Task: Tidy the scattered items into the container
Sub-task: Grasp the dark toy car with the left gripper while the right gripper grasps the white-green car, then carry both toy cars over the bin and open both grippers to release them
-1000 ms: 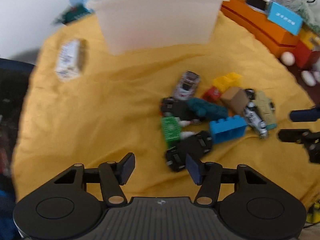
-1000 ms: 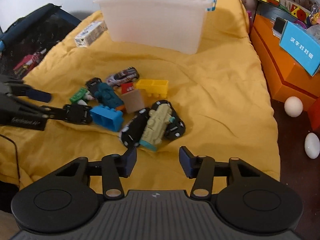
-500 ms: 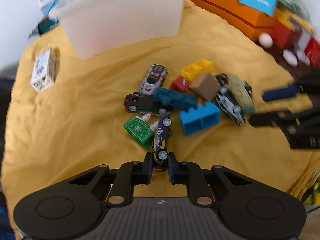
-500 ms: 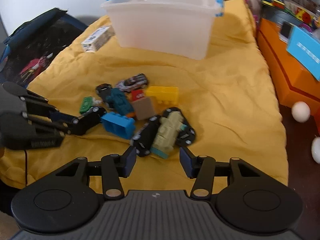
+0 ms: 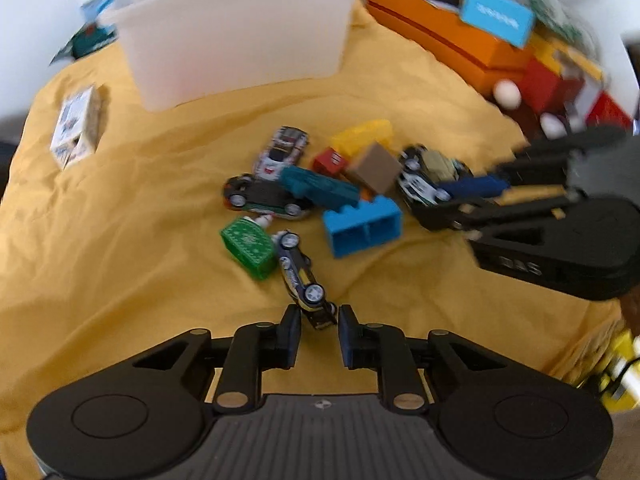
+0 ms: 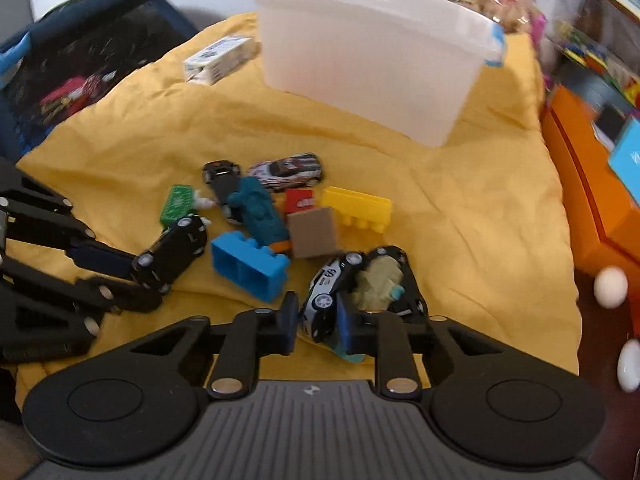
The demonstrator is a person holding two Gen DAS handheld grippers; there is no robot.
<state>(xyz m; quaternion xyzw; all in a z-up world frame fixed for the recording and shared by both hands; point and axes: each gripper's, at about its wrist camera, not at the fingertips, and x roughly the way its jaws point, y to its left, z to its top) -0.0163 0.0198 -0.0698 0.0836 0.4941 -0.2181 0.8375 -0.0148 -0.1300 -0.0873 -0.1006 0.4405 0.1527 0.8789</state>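
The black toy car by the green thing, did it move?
Yes. The black toy car swung away from the blue brick, its tail now between the left gripper fingers.

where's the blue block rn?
The blue block lies on the yellow cloth mid-pile in the right wrist view, left of the right gripper, touching the teal toy behind it and beside the brown cube.

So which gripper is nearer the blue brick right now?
Hard to separate. The left gripper, gripping a black toy car, sits just left of the blue brick; the right gripper, around a black-and-white car, is just right of it.
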